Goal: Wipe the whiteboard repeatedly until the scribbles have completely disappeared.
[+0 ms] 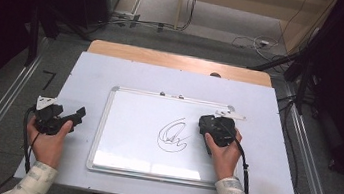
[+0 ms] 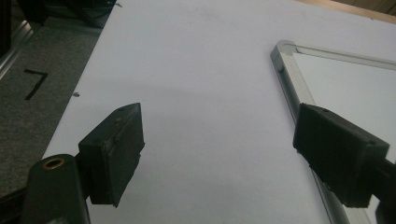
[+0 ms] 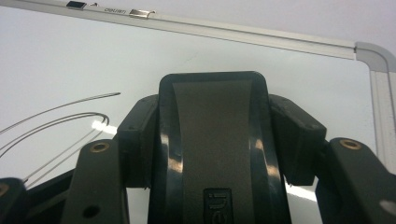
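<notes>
A whiteboard lies flat in the middle of the table, with a black scribble drawn on it. My right gripper hovers over the board just right of the scribble. In the right gripper view the gripper is shut on a black eraser with a grey centre strip. The scribble's lines run to its left, and the board's top frame lies beyond. My left gripper rests on the white sheet left of the board. Its jaws stand open with nothing between them, beside the board's corner.
A white sheet covers the wooden table. Two small clips sit on the board's far frame. Metal rails run along the floor on both sides, with cables on the floor beyond and a black tape mark at the left.
</notes>
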`<control>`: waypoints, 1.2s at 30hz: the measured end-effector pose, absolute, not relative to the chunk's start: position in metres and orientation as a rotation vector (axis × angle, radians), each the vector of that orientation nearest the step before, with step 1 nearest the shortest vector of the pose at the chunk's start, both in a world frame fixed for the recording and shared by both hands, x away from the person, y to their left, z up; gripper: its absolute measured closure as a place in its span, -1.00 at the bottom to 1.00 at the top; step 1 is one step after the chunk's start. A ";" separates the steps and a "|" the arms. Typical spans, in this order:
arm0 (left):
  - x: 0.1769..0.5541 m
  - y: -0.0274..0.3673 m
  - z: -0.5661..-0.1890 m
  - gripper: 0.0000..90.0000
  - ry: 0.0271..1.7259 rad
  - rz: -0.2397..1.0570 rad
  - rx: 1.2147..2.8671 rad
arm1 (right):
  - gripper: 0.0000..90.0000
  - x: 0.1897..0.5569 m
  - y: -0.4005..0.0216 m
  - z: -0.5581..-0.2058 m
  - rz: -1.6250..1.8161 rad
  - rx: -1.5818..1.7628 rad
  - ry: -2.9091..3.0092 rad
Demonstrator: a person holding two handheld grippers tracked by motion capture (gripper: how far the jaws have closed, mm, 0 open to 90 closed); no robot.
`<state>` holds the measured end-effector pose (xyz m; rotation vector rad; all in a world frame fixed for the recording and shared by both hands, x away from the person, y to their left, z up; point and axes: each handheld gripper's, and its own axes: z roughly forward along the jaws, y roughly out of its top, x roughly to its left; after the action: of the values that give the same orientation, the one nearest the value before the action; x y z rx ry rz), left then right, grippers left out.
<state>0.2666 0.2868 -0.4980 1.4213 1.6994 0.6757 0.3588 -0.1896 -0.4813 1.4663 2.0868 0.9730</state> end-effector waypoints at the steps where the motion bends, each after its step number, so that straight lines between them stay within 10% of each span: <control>1: 0.267 0.287 -0.498 -0.62 1.699 0.674 1.422 | -0.15 0.359 -0.189 -0.481 0.973 1.469 2.086; 36: 0.267 0.285 -0.498 -0.62 1.696 0.676 1.425 | -0.15 0.377 -0.156 -0.492 0.944 1.389 2.161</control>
<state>0.2667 0.2853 -0.4980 1.4249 1.6959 0.6762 0.3772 -0.1560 -0.4916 1.3894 2.1609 0.9440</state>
